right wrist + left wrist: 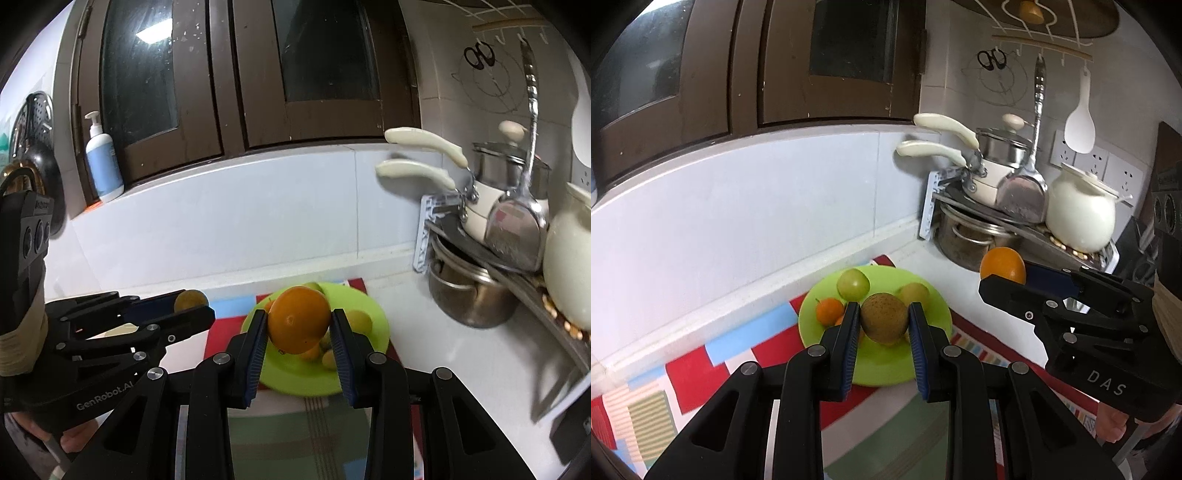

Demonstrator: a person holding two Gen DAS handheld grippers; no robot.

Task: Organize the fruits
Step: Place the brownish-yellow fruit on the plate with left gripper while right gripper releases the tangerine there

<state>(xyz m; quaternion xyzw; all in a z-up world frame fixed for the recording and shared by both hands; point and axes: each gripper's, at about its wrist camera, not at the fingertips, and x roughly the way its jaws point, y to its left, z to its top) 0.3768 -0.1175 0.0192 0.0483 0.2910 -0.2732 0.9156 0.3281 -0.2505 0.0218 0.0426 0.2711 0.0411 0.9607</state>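
My left hand-held gripper (883,325) was clamped on a brown pear (884,317) above the green plate (886,369); my right hand-held gripper (299,328) squeezed an orange (298,320).

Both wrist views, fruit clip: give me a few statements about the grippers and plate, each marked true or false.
1. The left gripper is shut on a brown pear. True.
2. The right gripper is open and holds nothing. False: it is shut on an orange.
3. The green plate already holds several fruits. True.
4. The plate sits on a bare white counter. False: it rests on a patchwork cloth.
5. Scissors hang on the wall rack. True.
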